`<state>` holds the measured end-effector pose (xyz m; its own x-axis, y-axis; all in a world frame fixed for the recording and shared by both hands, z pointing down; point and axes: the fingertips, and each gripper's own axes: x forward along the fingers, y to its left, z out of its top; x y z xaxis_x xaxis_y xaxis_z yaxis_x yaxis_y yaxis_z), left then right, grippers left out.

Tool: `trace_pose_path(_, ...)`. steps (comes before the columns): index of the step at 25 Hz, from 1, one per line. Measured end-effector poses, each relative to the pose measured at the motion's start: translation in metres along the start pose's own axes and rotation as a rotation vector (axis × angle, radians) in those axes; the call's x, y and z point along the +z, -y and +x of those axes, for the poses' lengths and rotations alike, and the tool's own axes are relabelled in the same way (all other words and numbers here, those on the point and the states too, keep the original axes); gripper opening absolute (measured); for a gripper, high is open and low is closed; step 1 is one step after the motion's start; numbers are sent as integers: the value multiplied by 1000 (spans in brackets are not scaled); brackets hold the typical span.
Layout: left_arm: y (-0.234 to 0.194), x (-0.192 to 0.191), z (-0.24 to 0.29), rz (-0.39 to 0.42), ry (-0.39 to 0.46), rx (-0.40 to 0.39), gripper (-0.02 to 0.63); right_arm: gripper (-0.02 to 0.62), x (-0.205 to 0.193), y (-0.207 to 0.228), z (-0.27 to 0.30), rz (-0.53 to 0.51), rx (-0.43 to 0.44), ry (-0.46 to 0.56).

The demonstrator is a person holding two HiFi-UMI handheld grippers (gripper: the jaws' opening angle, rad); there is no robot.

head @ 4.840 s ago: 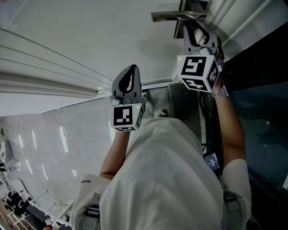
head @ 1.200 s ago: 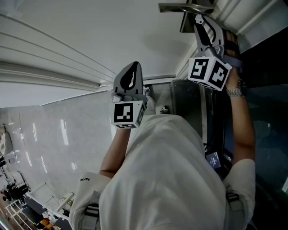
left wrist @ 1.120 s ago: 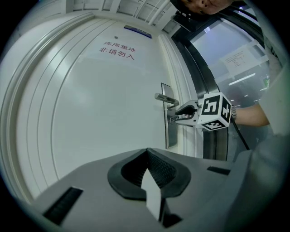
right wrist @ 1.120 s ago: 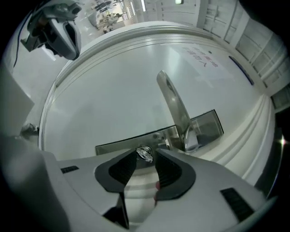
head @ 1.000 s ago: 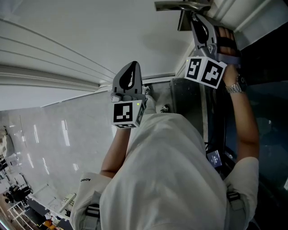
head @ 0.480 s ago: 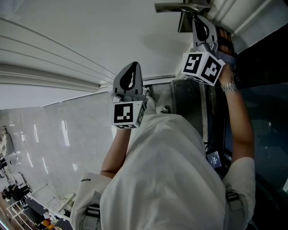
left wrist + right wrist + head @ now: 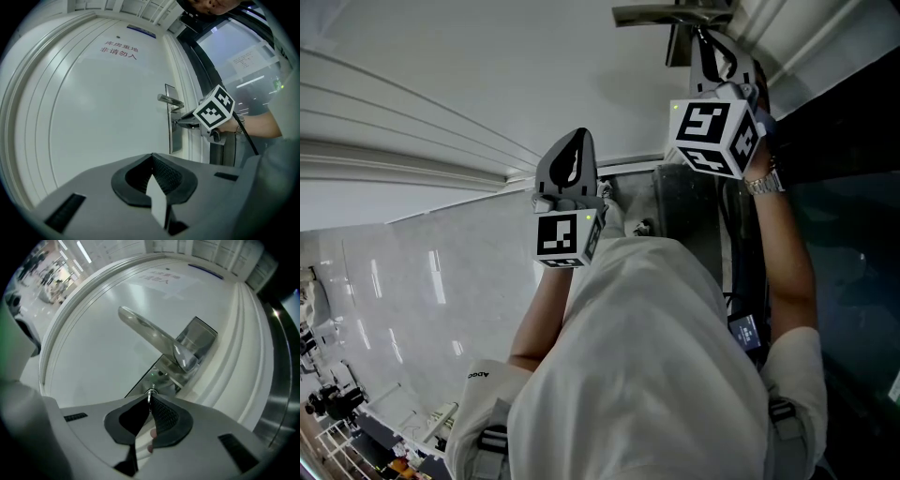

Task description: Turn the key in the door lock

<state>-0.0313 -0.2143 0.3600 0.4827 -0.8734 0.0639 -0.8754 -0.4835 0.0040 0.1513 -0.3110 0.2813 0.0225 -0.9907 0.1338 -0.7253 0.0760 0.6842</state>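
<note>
Right gripper view looks along the right hand-held gripper (image 7: 150, 403), whose dark ribbed jaws have just been closing and now pinch a thin silver metal key (image 7: 150, 394) at their tips. That key stands in the brushed steel lock plate (image 7: 201, 336), just below the silver lever handle (image 7: 145, 331), on the white panelled door (image 7: 93, 348). Off to the side, the left hand-held gripper (image 7: 152, 161) hangs level, well back from the door, jaws together with nothing between them.
</note>
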Motion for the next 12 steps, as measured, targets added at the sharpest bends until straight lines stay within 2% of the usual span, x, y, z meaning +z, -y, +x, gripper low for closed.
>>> trace_pose_path(3, 4, -3, 2, -1, -23, -7, 6, 17, 1, 3, -1, 173, 2, 0)
trace_pose_path(7, 8, -3, 5, 7, -14, -15, 6, 17, 0, 3, 0, 305, 8, 19)
trace_pose_path(12, 9, -4, 9, 8, -21, -12, 6, 17, -3, 6, 0, 545, 72, 23)
